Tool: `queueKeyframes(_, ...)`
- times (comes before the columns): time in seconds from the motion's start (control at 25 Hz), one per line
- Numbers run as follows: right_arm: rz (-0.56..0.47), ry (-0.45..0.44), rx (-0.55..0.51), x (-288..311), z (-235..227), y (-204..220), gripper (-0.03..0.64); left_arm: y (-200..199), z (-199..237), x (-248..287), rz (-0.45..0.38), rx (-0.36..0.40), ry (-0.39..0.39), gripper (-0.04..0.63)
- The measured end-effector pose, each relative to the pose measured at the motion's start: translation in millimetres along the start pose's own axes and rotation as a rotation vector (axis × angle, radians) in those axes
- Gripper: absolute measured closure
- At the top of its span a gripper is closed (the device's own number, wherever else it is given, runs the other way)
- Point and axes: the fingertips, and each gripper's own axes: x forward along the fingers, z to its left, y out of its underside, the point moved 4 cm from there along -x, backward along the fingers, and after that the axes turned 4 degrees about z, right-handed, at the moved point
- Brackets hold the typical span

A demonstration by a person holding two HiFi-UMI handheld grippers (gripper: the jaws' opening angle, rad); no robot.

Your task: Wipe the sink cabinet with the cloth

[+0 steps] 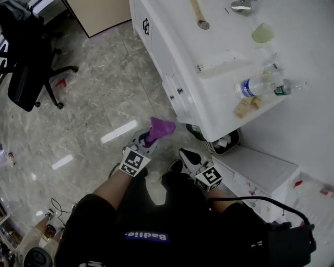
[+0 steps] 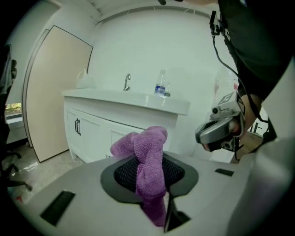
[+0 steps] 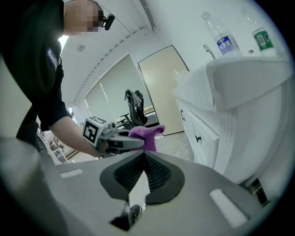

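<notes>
In the head view my left gripper [image 1: 148,138] is shut on a purple cloth [image 1: 162,126], held above the floor just in front of the white sink cabinet [image 1: 166,49]. The left gripper view shows the cloth [image 2: 150,159] bunched between the jaws and sticking out past them, with the cabinet doors [image 2: 92,131] beyond. My right gripper [image 1: 187,154] hangs lower and nearer to me, beside the cabinet's corner, jaws shut with nothing in them. The right gripper view shows its pads [image 3: 154,171] meeting, and past them the left gripper with the cloth [image 3: 146,135].
Plastic bottles [image 1: 257,85] and a faucet [image 1: 241,5] are on the countertop. A dark bin [image 1: 225,142] sits on the floor under the counter's end, next to a low white box [image 1: 263,167]. A black office chair [image 1: 26,68] stands far left on the marble floor [image 1: 99,88].
</notes>
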Motion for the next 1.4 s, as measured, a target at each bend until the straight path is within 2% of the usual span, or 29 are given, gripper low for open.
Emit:
queueKeyframes(0.16,0.071,0.025,-0.055,-38.2,22.0,-19.9,0.615,-51.7,-42.9,-53.5,0.019,0.015,0.049,0.492)
queueKeyframes(0.32,0.105,0.006,-0.133,-74.3,45.6,-53.1,0.615,-101.3,-79.8,-97.4,0.017,-0.024,0.047,0.493)
queueKeyframes(0.48,0.086,-0.057,-0.200,-113.9,72.5,-84.5,0.615,-146.0,-118.6,-129.6,-0.003,-0.049,0.005,0.492)
queueKeyframes(0.64,0.036,-0.099,-0.229,-143.5,95.3,-112.2,0.615,-191.2,-154.6,-161.3,-0.063,-0.026,-0.013,0.492)
queueKeyframes(0.8,-0.051,-0.102,-0.233,-167.7,114.1,-142.6,0.615,-225.6,-182.3,-190.9,-0.138,0.003,-0.018,0.492)
queueKeyframes(0.96,-0.128,-0.084,-0.242,-184.9,142.9,-170.3,0.615,-239.6,-191.6,-218.8,-0.183,0.031,0.030,0.492)
queueKeyframes(1.16,-0.203,-0.059,-0.223,-185.7,201.2,-189.4,0.615,-238.3,-192.4,-251.7,-0.187,0.062,0.114,0.492)
queueKeyframes(1.28,-0.203,-0.085,-0.262,-173.5,238.2,-190.0,0.615,-238.1,-189.6,-272.7,-0.205,0.093,0.147,0.492)
queueKeyframes(1.4,-0.211,-0.061,-0.271,-166.3,248.4,-194.3,0.615,-240.9,-179.1,-286.9,-0.231,0.105,0.149,0.492)
